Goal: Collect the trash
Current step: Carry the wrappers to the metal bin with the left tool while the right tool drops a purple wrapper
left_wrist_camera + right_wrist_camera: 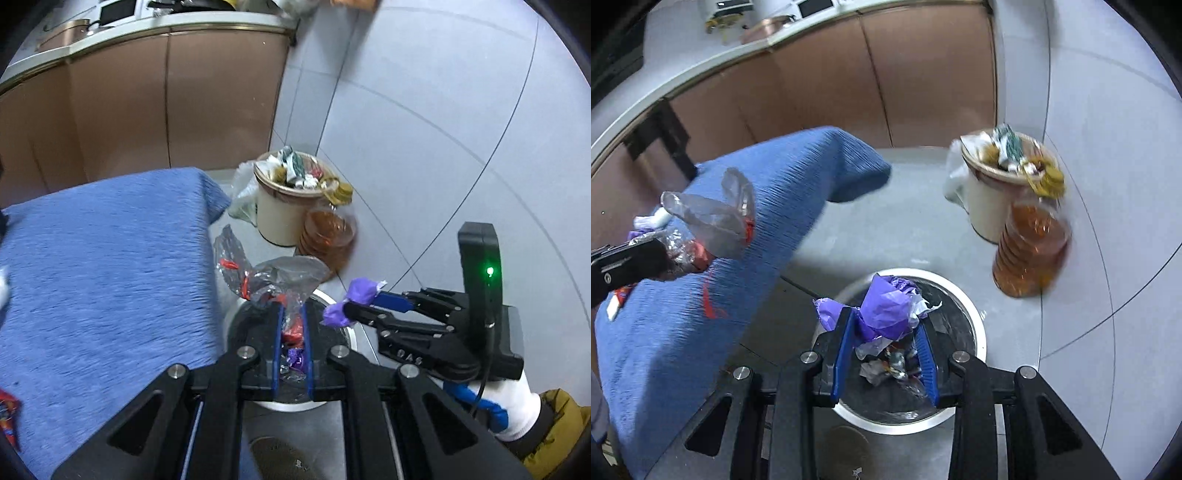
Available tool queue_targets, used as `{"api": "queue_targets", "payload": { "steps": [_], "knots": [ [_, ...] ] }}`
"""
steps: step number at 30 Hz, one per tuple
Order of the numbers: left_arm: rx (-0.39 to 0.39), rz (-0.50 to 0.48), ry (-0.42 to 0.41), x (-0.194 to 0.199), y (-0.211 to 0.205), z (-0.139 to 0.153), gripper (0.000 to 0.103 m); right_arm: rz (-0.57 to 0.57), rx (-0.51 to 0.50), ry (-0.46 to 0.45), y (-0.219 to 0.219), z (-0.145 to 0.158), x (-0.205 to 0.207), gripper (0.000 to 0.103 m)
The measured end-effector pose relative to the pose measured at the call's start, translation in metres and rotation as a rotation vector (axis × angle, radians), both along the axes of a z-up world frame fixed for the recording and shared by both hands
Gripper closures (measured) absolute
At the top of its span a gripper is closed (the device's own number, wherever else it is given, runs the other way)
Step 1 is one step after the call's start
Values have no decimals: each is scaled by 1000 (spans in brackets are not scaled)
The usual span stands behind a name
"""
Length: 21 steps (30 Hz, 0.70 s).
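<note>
Bin mouth (pixel 975 325) clear above — blue-draped table (pixel 701 295) crowds one side; oil bottle (pixel 1030 251) near.

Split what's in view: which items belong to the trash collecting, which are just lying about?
Job:
- clear plastic wrapper, clamped in the left gripper
- purple wrapper, clamped in the right gripper
- round bin with a black liner below both

Lying about:
- blue cloth
- full cream pail
- amber oil bottle
- countertop clutter

Cloth (pixel 701 332) blue, ribbed; wrapper (pixel 284 280) clear glossy plastic; bin (pixel 975 325) rim smooth white.
</note>
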<state>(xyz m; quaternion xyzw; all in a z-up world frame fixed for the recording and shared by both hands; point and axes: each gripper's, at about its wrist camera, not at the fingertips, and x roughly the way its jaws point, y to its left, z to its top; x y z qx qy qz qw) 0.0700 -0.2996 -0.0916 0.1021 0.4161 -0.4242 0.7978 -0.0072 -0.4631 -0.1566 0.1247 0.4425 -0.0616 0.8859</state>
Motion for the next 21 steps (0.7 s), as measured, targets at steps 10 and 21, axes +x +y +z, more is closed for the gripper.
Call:
{"api": "queue_targets", "payload": {
  "steps": [10, 21],
  "knots": [
    [21, 24, 63, 14, -30, -37, 70, -38, -2, 71, -19, -42, 14, 47],
    [-28, 38, 15, 0, -7, -14, 58, -64, -18, 52, -15, -29, 6, 46]
  ]
}}
